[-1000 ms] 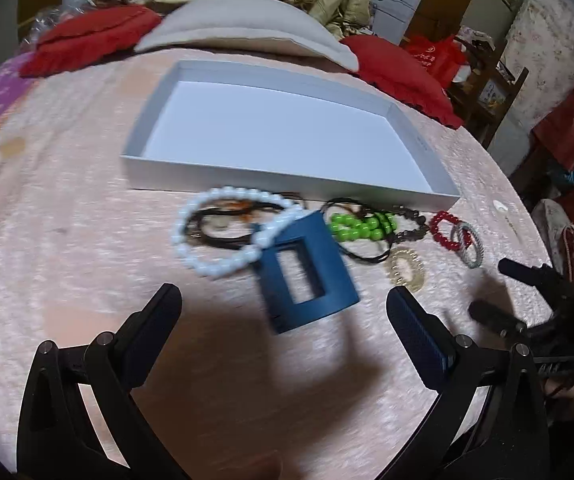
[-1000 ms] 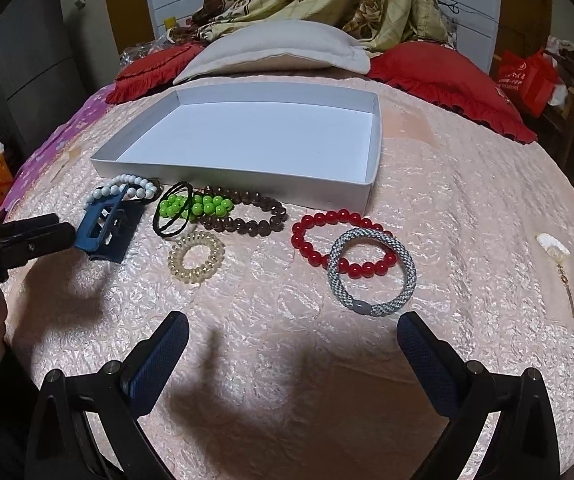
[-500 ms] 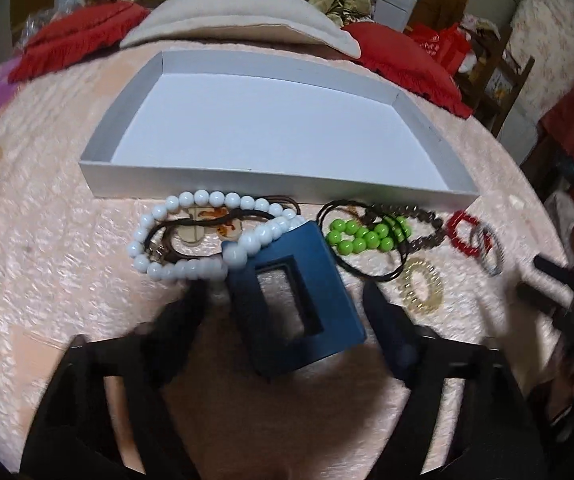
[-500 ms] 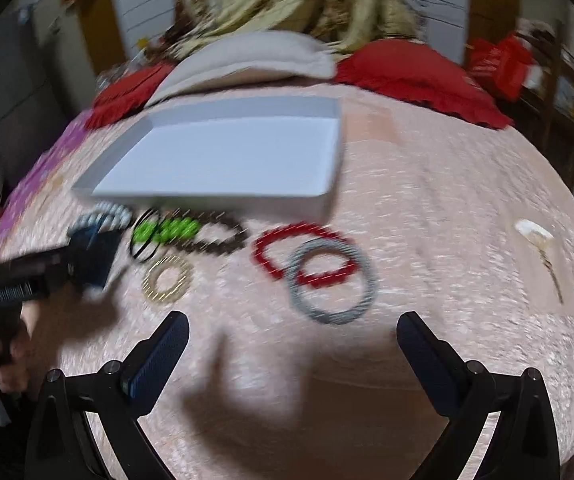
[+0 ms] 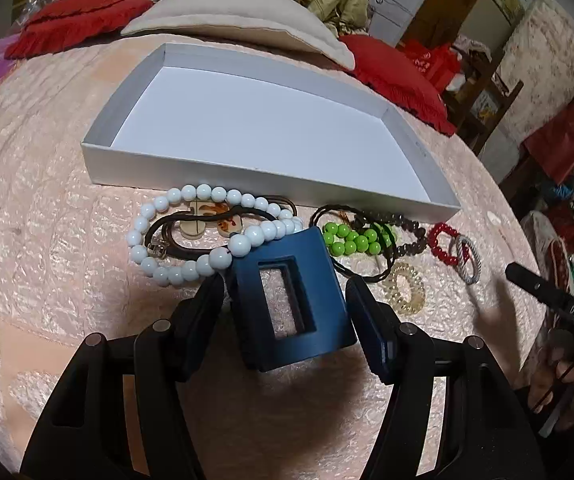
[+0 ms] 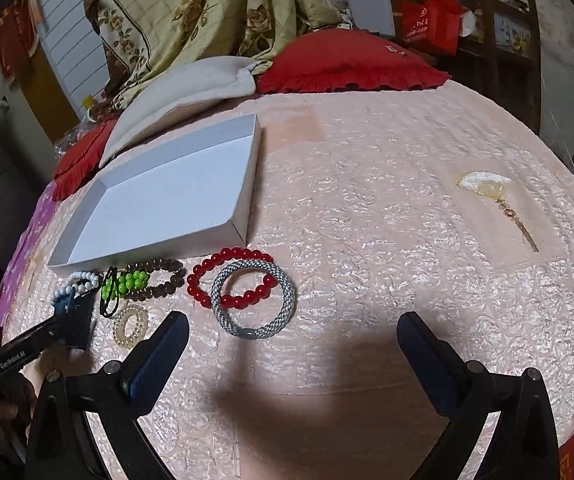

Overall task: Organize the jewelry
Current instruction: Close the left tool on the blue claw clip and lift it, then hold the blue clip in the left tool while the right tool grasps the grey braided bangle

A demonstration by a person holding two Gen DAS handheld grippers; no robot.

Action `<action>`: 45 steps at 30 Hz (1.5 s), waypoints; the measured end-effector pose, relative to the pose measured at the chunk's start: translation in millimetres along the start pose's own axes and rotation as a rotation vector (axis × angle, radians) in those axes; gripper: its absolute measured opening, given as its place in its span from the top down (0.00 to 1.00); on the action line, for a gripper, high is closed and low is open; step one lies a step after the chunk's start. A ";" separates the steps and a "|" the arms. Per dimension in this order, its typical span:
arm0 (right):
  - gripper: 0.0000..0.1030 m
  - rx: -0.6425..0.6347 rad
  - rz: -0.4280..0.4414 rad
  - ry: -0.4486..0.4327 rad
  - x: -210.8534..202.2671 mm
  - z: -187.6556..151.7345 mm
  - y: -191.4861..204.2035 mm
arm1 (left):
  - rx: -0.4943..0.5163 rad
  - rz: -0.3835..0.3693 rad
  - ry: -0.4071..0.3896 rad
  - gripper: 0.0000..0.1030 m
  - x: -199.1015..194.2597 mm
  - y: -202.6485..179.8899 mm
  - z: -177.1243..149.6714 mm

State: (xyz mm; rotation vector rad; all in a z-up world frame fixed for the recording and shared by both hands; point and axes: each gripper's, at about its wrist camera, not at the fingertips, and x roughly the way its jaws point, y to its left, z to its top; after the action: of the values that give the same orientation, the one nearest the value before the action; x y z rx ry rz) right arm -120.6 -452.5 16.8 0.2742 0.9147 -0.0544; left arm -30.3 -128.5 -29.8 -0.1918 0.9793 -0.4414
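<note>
A blue rectangular hair clip [image 5: 325,292] lies on the pink bedspread, touching a white bead bracelet [image 5: 175,274]. My left gripper [image 5: 286,288] straddles the clip; its jaws are closing and both pads touch the clip's sides. The right wrist view shows the same clip [image 6: 77,320] at far left. My right gripper [image 6: 293,320] hovers open over the bedspread, nothing between its fingers, just in front of a grey woven bracelet [image 6: 253,332] that overlaps a red bead bracelet [image 6: 207,280]. The white box [image 5: 207,168] behind the jewelry is empty.
Green beads [image 5: 351,238], a brown bead bracelet [image 5: 411,236], a clear coil tie [image 5: 405,288] and a brown cord with a pendant [image 5: 207,220] lie along the box's front. A gold fan-shaped pin [image 6: 483,184] sits apart at right. Red cushions [image 6: 347,68] line the back.
My left gripper's jaws have come in from wide open onto the blue clip. The right gripper has rolled and shifted right, so the jewelry now sits further left in its view.
</note>
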 end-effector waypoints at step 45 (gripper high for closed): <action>0.00 -0.102 -0.028 0.038 13.5 -3.7 20.9 | 0.082 0.050 -0.022 0.51 -28.3 -22.2 -18.9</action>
State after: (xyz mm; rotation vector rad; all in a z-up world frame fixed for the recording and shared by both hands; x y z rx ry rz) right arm -111.8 -430.5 8.5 0.1682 0.9559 -0.0287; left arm -65.7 -135.0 -11.0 -0.0982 0.9404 -0.4321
